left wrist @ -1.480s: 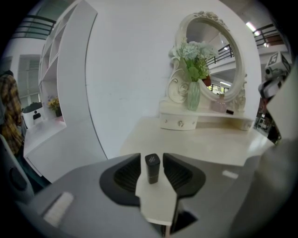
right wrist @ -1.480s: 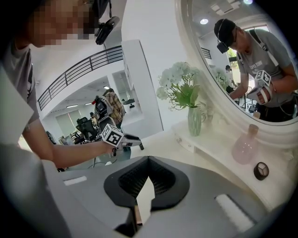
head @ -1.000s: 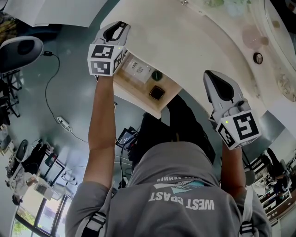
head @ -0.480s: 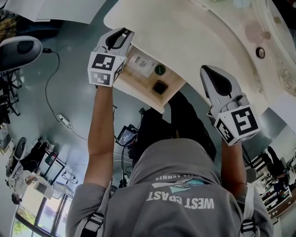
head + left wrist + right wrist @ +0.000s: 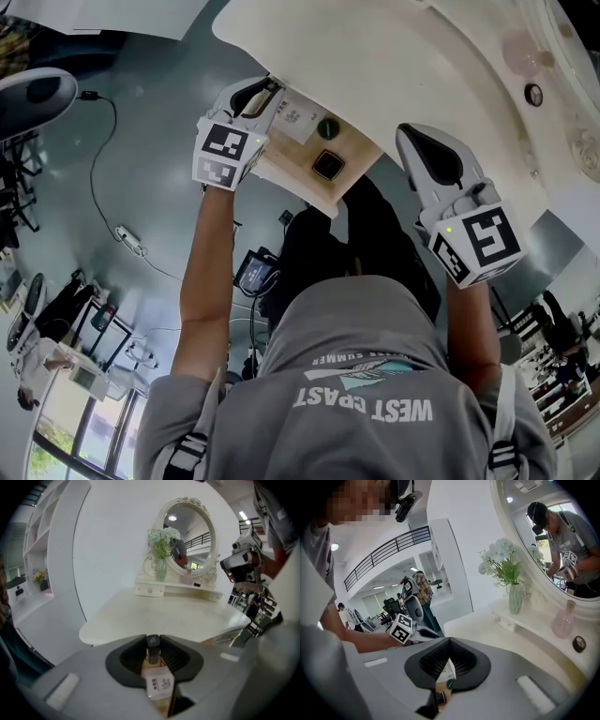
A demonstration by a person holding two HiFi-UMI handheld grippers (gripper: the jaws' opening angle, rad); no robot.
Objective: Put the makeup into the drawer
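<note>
— Jaws first: what does each pair have?

— On the left gripper (image 5: pixel 153 640) they are clamped on a slim dark tube (image 5: pixel 152 653), gripped near its square cap. On the right gripper (image 5: pixel 449 639) the tips are together with nothing between them.

— Where is the tube?

— In the head view it is held over the 10 o'clock end of the open drawer (image 5: pixel 286 171), not yet set down. A white labelled box (image 5: pixel 298 114) lies directly beneath it. The right gripper hovers at 2 o'clock of the drawer, apart from everything.

— How does the tube look?

— Dark, narrow and smooth, probably a lipstick, with a faintly patterned cap top. I'd expect it to be hard and slippery.

— What could go wrong?

— The pads pinch only a short length, so the tube could swivel or slip out early. If it drops onto the box, it may bounce or slide toward the drawer's edge. The overhanging vanity top (image 5: pixel 403 66) sits close at 12 o'clock, so a push forward could knock the tube against it.

— What else is in the drawer?

— A green round item (image 5: pixel 328 127) lies at 4 o'clock of the box, and a black square compact (image 5: pixel 327 165) lies nearer the front.

— And beyond?

— At the back of the table stand an oval mirror (image 5: pixel 190 536) and a vase of flowers (image 5: pixel 161 550).
</note>
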